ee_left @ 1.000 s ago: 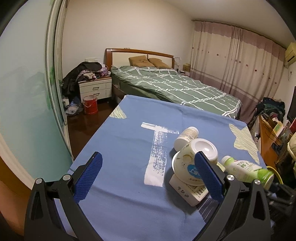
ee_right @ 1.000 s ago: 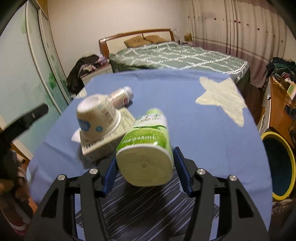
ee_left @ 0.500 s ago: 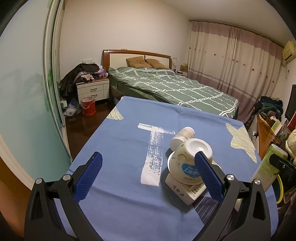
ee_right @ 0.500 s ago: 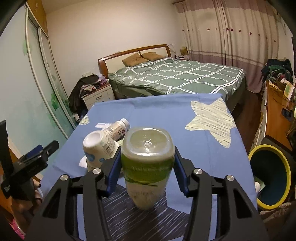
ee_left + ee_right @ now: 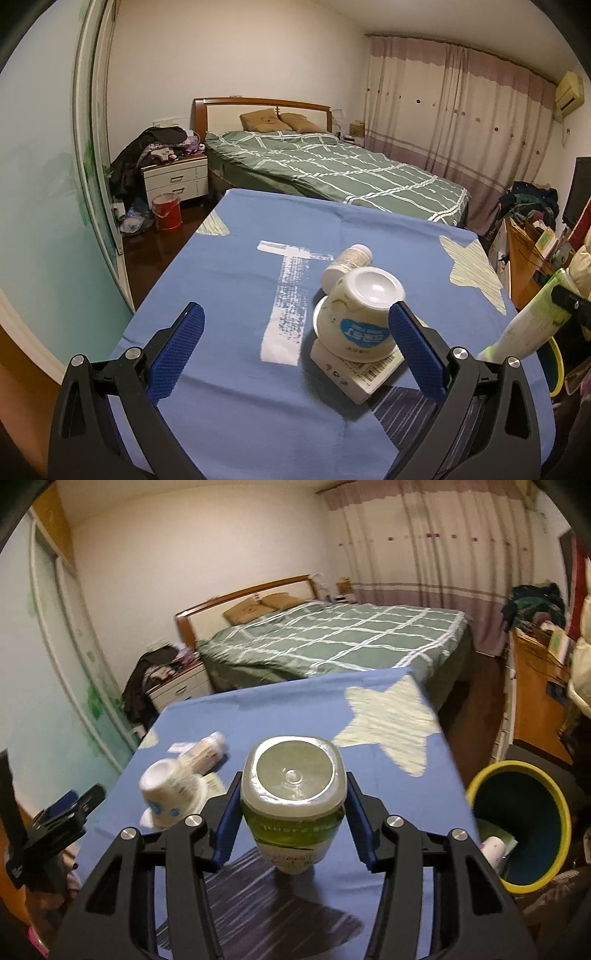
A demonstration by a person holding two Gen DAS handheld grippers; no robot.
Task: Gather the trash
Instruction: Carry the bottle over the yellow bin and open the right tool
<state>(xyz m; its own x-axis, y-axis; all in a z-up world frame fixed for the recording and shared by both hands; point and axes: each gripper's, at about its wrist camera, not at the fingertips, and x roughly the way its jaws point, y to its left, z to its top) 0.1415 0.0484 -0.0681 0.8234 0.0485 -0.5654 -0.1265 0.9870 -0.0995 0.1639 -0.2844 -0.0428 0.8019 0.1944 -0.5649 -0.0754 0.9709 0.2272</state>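
My right gripper [image 5: 292, 819] is shut on a green-labelled bottle [image 5: 293, 805], held base up above the blue table's right side; the bottle also shows in the left wrist view [image 5: 524, 326]. A yellow-rimmed bin [image 5: 517, 823] stands on the floor right of the table, with trash inside. My left gripper [image 5: 295, 350] is open and empty over the table's near edge. An upturned white cup [image 5: 356, 319] lies on a flat white box [image 5: 354, 373], with a small white bottle [image 5: 347, 260] behind it.
The table [image 5: 229, 280] has a blue cloth with a white stripe and pale stars. A green bed [image 5: 332, 170] stands beyond it, a nightstand [image 5: 175, 179] and red bucket [image 5: 167, 210] at far left, a wooden desk [image 5: 532, 698] at right.
My right gripper has lifted the green bottle off the table, turned it base up and carried it right toward the bin. The left gripper has stayed open and nearly still.
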